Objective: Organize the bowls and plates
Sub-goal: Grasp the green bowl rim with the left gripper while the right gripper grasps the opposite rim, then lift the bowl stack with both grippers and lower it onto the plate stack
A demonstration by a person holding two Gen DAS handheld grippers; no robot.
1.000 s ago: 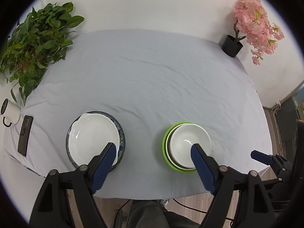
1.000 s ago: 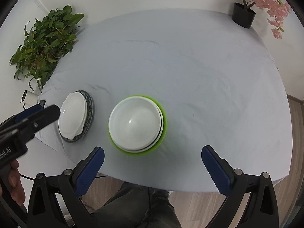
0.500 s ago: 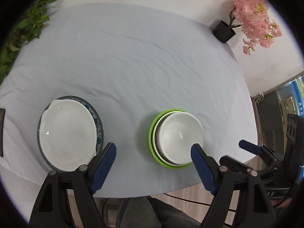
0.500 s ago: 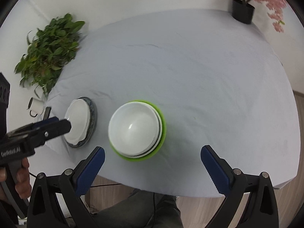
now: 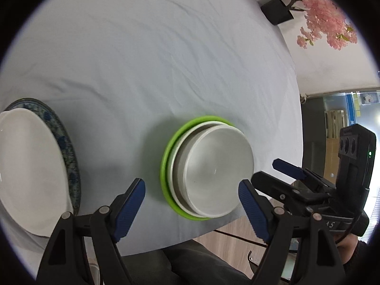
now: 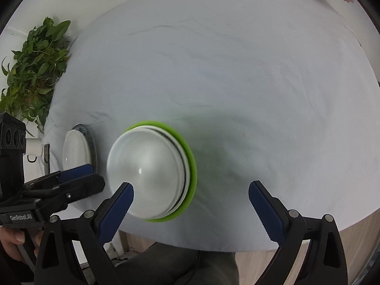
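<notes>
Two white bowls [image 5: 213, 171] sit nested on a green plate [image 5: 166, 163] near the table's front edge; the stack also shows in the right wrist view [image 6: 147, 171]. A white plate [image 5: 28, 166] lies on a blue patterned plate [image 5: 68, 156] at the left; this pair shows small in the right wrist view [image 6: 76, 152]. My left gripper [image 5: 191, 201] is open and empty, its jaws on either side of the bowl stack's near edge. My right gripper [image 6: 191, 204] is open and empty, just right of the stack, its left finger [image 6: 118, 206] over the bowl's near rim.
A grey-white cloth covers the round table [image 5: 166, 59]. A black pot with pink blossoms [image 5: 320, 16] stands at the far right. A green leafy plant [image 6: 33, 71], a white mug [image 6: 33, 147] and a dark phone [image 6: 46, 153] are at the table's left side.
Both grippers have moved down and closer to the bowl stack, which now looks larger. The left gripper has swung right, so the plate pair has slid to the left edge of its view.
</notes>
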